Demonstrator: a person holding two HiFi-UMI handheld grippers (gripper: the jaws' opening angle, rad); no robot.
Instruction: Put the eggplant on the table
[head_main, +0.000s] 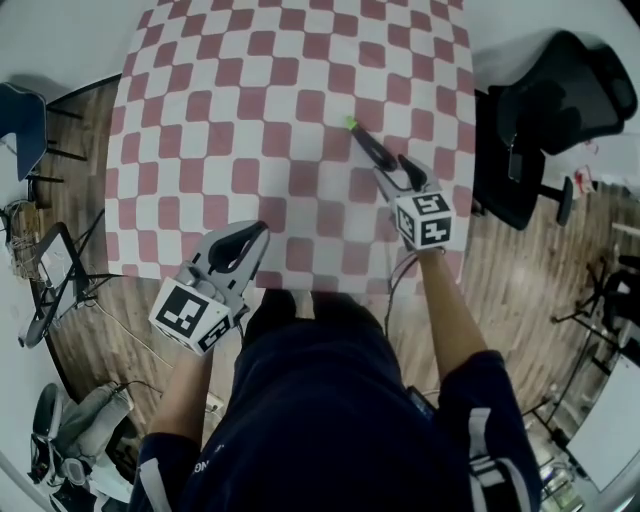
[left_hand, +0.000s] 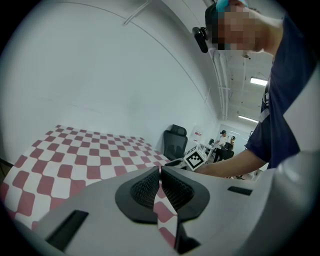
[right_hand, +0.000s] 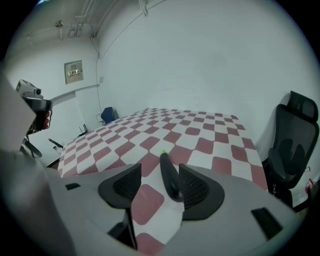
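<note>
A dark, slim eggplant with a green tip lies on the red-and-white checkered table, right of centre. My right gripper sits just behind its near end. In the right gripper view the eggplant rests between the jaws, close to the right pad, and the left pad stands well apart from it, so the right gripper is open. My left gripper hovers at the table's front edge; in its own view the left gripper has its pads together with nothing between them.
A black office chair stands at the table's right side, also seen as the chair. A blue chair and a folding stand sit on the wooden floor at the left. People stand far off.
</note>
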